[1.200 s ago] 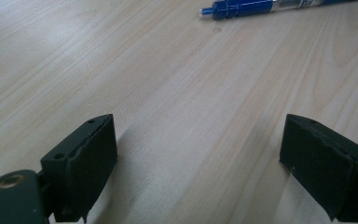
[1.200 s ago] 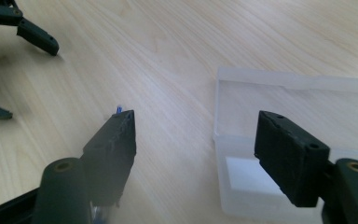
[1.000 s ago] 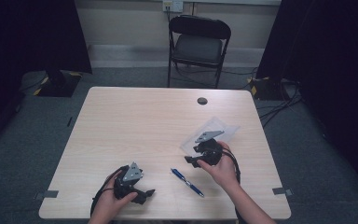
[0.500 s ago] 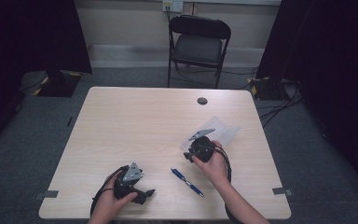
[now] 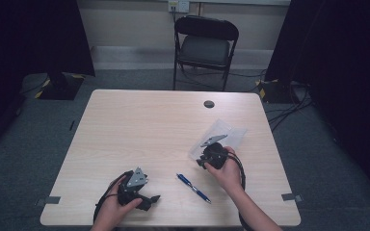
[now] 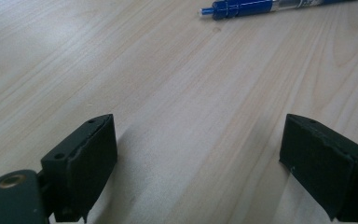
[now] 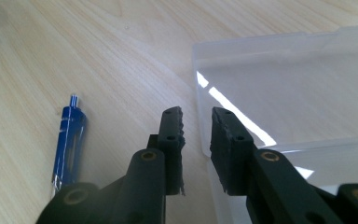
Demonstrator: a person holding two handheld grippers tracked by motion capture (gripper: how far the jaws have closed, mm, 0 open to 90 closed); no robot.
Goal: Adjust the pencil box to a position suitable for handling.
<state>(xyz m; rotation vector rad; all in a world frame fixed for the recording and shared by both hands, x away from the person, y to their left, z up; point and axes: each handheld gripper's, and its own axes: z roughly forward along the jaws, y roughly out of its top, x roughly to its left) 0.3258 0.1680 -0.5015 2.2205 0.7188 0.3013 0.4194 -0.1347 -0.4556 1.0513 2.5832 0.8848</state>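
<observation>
Down at the near edge of the counter [image 5: 125, 125], the left gripper [image 6: 198, 158] sits low over bare wood with its jaws spread wide apart and nothing between them. Just beyond it lies a blue pen [image 6: 261, 6], apart from both jaws; in the high view the pen [image 5: 193, 187] lies between the two hands. The right gripper [image 7: 196, 140] has its jaws drawn close with a narrow gap left, and they straddle the near edge of a clear plastic case [image 7: 298, 93] that lies flat on the counter; whether they actually pinch that edge I cannot tell. The right hand [image 5: 229, 173] holds this gripper at the case's near corner. Farther off, a black folding chair [image 5: 204, 45] stands behind the counter.
</observation>
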